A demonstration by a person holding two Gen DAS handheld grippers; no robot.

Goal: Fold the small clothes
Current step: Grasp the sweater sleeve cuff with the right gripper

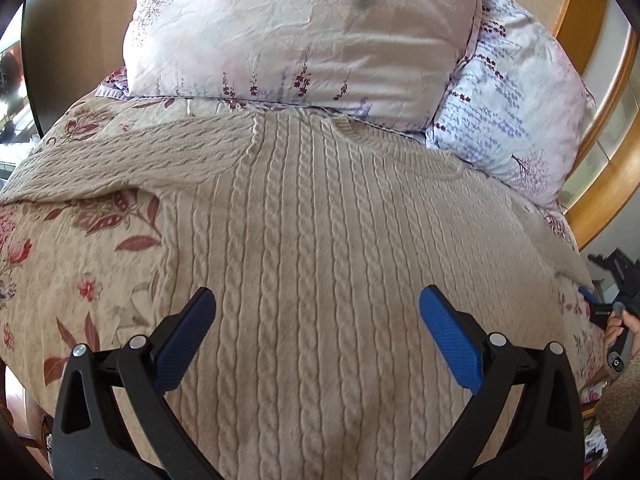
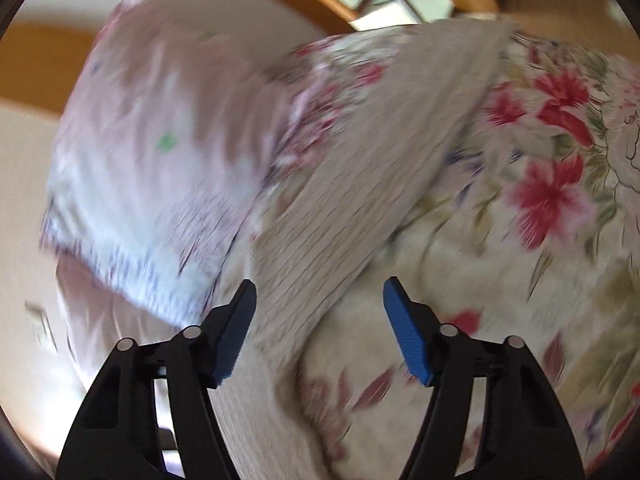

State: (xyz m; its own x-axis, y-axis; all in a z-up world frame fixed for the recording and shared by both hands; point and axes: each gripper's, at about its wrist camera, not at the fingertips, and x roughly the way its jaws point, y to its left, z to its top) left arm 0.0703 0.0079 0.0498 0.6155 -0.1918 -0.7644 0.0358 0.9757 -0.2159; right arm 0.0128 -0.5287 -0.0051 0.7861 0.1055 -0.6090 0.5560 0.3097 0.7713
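Beige cable-knit sweater [image 1: 320, 240] lies flat on the bed [image 1: 80, 264], neck toward the pillows [image 1: 304, 36], both grippers' fingers [image 1: 450, 336] spread wide, holding nothing.

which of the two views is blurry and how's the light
Right wrist view: strong motion smear over the sweater sleeve and pillow, tongs stay sharp. Left wrist view: crisp cable-knit sweater, soft even daylight, fisheye bending at the edges.
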